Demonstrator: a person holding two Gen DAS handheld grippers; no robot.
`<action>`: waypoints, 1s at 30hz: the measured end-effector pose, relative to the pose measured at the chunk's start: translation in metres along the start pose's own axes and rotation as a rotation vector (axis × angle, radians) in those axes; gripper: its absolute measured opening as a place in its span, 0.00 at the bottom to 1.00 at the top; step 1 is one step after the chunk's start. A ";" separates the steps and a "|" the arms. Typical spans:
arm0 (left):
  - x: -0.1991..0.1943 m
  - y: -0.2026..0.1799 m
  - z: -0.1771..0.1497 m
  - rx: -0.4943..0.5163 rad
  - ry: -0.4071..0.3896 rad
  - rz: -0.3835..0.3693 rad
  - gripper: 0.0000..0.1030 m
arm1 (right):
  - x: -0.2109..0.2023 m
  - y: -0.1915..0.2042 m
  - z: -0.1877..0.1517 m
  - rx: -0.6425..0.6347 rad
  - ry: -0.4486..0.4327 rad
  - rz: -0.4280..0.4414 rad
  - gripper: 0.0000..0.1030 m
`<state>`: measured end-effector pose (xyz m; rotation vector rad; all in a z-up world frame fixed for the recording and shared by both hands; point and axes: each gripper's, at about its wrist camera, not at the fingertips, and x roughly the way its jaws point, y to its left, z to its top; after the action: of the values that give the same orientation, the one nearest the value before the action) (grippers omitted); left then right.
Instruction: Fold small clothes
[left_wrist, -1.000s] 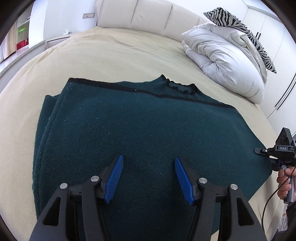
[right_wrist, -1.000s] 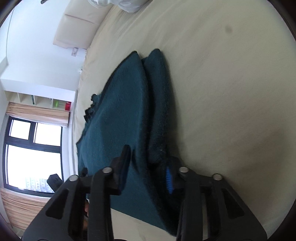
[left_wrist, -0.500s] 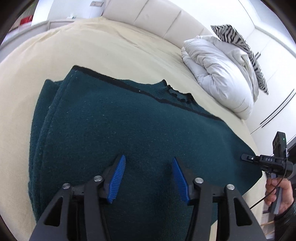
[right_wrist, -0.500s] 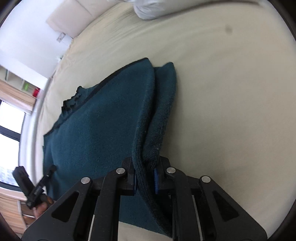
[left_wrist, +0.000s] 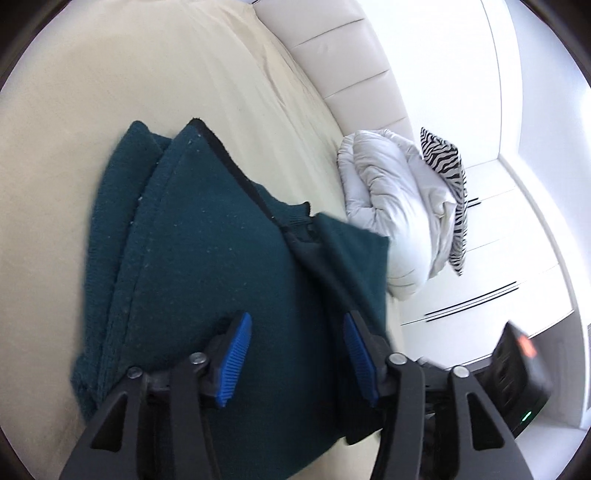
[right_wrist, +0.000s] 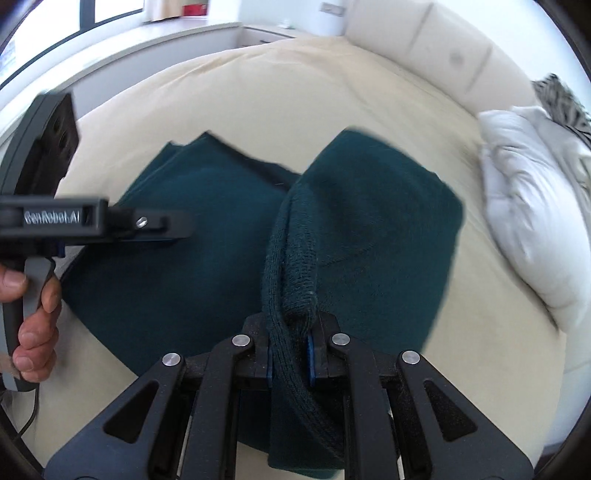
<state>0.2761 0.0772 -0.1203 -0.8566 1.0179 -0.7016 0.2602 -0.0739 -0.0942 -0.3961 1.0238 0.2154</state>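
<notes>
Teal sweater (left_wrist: 207, 258) – btwn open tongs (left_wrist: 295, 354)

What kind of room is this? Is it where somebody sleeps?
Most likely a bedroom. A big bed with a cream cover and padded headboard fills the view, with a white duvet and a zebra-striped pillow bundled at its head.

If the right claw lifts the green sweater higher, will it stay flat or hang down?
Probably hang: the green sweater already droops and bunches around the right claw. The thick knit looks grippy, so slipping seems unlikely. It likely drags on the bed.
</notes>
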 end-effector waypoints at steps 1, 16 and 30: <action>0.002 -0.001 0.002 -0.016 0.002 -0.014 0.62 | 0.005 0.007 -0.002 -0.015 0.002 -0.009 0.10; 0.074 -0.033 0.038 -0.013 0.165 0.043 0.55 | 0.003 0.026 -0.020 -0.097 -0.073 -0.047 0.11; 0.057 -0.031 0.035 -0.003 0.185 0.009 0.13 | -0.042 0.028 -0.046 -0.035 -0.150 0.132 0.23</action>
<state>0.3256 0.0249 -0.1087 -0.7994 1.1872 -0.7826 0.1929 -0.0671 -0.0846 -0.3391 0.8995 0.3762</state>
